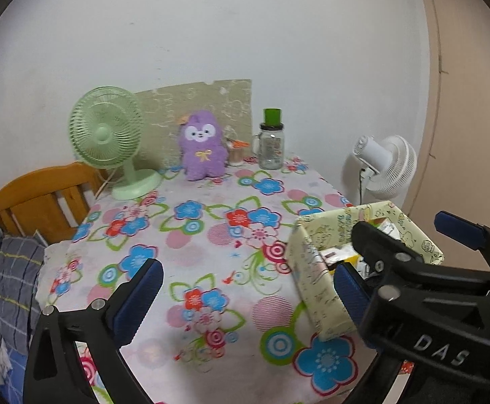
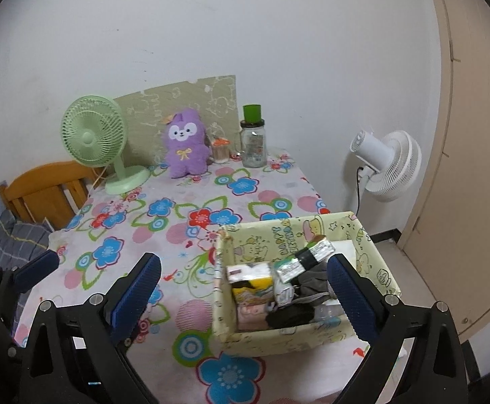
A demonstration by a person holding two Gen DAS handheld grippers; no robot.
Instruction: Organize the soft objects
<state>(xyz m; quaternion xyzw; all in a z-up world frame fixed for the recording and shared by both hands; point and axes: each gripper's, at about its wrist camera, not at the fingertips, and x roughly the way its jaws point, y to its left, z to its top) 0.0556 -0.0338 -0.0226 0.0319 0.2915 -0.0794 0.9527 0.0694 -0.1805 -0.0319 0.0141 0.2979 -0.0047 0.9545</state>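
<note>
Box [image 2: 299,335]: near table edge, already packed with soft packets and dark cloth
Plush [image 2: 185,144]: far end by the wall, not yet collected
Left gripper [image 1: 248,289]: jaws spread, empty
Right gripper [image 2: 245,289]: jaws spread, empty

This is a bedroom in a home. A wooden bed headboard [image 1: 39,195] stands at the left, with grey checked bedding [image 1: 6,269] beside it. A small table with a flowered cloth [image 2: 177,215] stands against the white wall. On it are a light green desk fan [image 2: 93,138], a purple plush toy [image 2: 184,144] and a glass jar with a green lid [image 2: 253,141]. A white standing fan [image 2: 386,165] is near a beige door [image 2: 474,168].
</note>
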